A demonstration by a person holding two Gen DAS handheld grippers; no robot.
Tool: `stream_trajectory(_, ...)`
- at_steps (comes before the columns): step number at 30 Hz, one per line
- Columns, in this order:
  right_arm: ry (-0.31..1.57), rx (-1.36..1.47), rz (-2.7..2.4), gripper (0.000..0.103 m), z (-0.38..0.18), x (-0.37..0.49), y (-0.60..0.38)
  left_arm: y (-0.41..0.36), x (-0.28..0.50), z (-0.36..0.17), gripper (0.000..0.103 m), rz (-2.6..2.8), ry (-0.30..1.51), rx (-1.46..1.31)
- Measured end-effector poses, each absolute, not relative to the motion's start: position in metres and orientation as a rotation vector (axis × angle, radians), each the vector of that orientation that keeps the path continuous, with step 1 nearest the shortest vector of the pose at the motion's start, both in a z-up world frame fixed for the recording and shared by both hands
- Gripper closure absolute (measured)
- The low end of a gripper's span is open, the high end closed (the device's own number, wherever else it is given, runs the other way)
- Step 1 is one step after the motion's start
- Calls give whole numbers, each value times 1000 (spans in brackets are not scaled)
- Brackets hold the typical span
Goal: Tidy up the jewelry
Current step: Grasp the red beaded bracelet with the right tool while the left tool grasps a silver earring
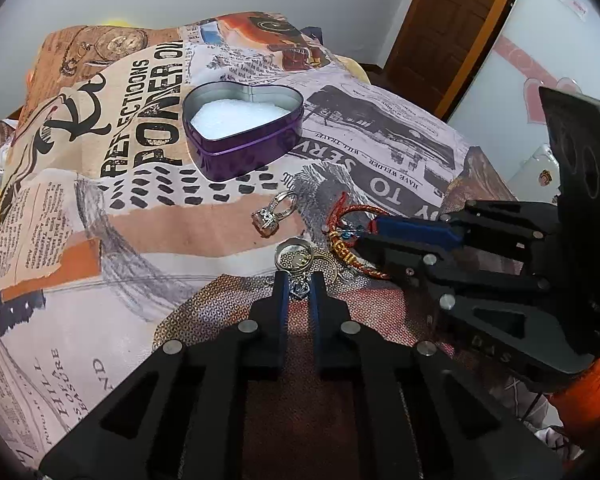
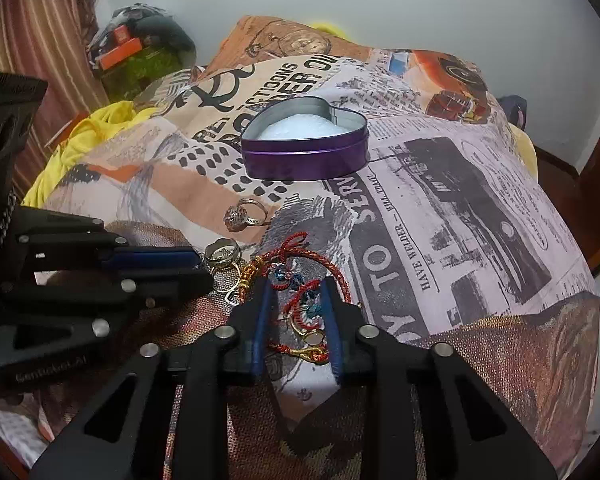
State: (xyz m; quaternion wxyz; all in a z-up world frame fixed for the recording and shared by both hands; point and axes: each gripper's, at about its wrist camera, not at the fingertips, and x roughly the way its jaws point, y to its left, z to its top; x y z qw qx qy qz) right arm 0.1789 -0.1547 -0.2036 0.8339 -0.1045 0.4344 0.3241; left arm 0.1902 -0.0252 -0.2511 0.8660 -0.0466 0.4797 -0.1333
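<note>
Bracelet lies between spread right gripper fingers, tin well ahead; left gripper narrowly parted around a charm

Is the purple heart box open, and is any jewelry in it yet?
Open: the heart box has no lid on, and only white padding shows inside. No jewelry there.

Even, soft indoor light, rather dim, no hard glare. Only faint shadows under the heart tin and below the gripper bodies. Strong fisheye bending, with black vignette in all corners. Sharp in the centre, softer and slightly blurred toward the edges.
</note>
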Motion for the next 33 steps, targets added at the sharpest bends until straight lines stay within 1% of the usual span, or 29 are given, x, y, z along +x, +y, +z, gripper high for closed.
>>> stream_trajectory(6, 920, -225, 676, 96, -202, 181, -155, -23, 188, -248, 94, -273, 1000, -102)
stream_trajectory(21, 828, -215, 644, 96, -162, 169, -162, -4, 171, -211, 94, -209, 906, -106)
stream_trajectory(33, 712, -208, 594, 96, -120, 164, -164, 7, 163, -177, 94, -188, 807, -101)
